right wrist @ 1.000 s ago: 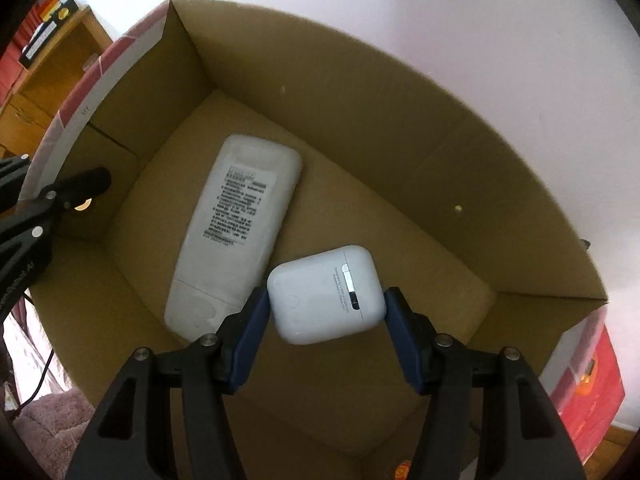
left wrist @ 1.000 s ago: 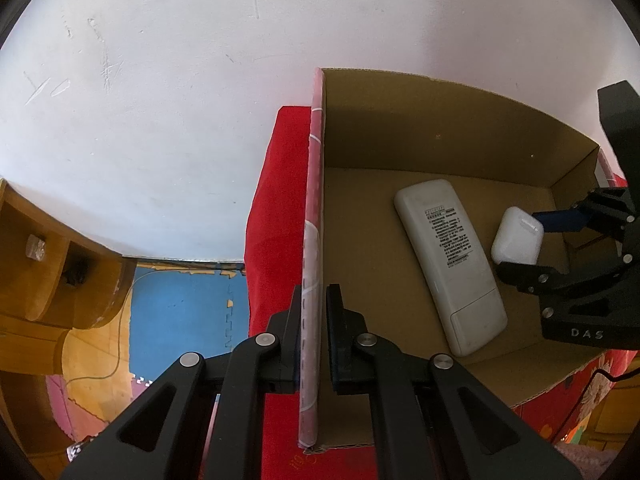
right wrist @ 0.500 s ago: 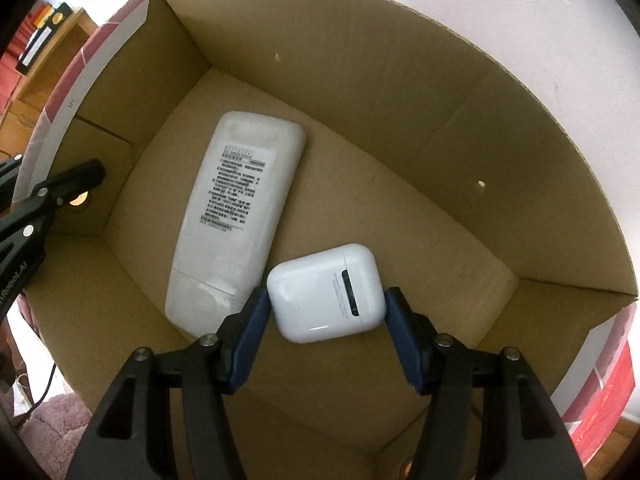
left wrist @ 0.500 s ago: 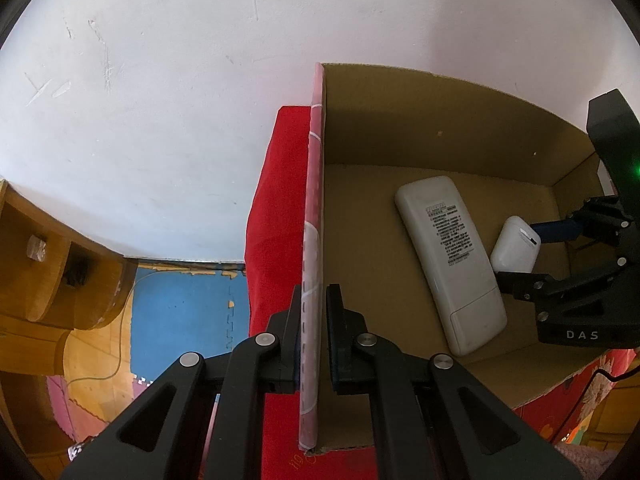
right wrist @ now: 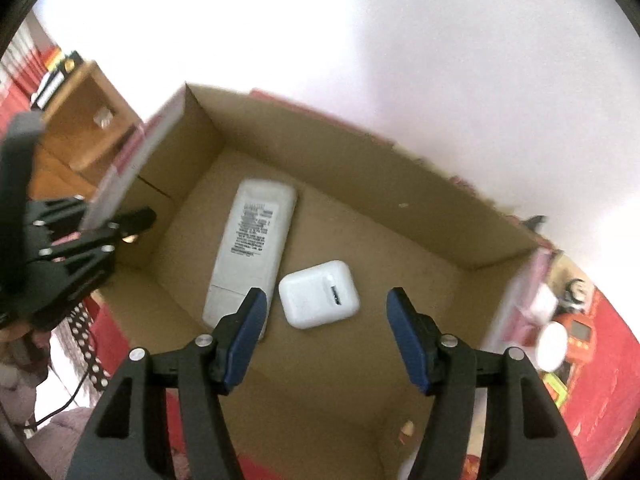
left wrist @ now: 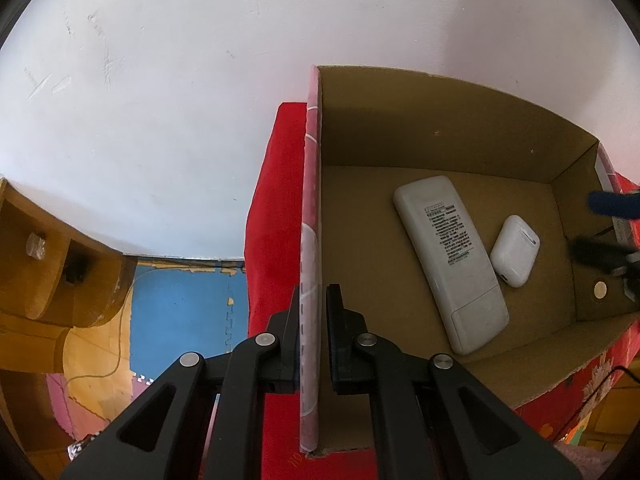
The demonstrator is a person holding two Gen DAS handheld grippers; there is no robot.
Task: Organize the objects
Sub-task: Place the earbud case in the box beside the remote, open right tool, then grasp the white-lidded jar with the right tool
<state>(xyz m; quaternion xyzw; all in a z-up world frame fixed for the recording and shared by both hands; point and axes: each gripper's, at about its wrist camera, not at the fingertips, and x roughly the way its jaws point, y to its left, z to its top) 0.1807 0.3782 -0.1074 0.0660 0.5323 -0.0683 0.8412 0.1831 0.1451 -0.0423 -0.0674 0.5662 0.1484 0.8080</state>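
The white earbud case point(right wrist: 319, 294) lies flat on the cardboard box point(right wrist: 372, 184) floor, just beside the remote point(right wrist: 253, 246), whose long axis runs toward the back wall. The right tool point(right wrist: 326, 334) has just been opening, case released and untouched between its pads; the left tool point(left wrist: 313, 330) is clenched on the box's side wall.

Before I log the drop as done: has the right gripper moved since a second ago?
Yes. The right gripper has pulled up and away from the earbud case, which lies beside the remote on the box floor; its jaws have just been opening.
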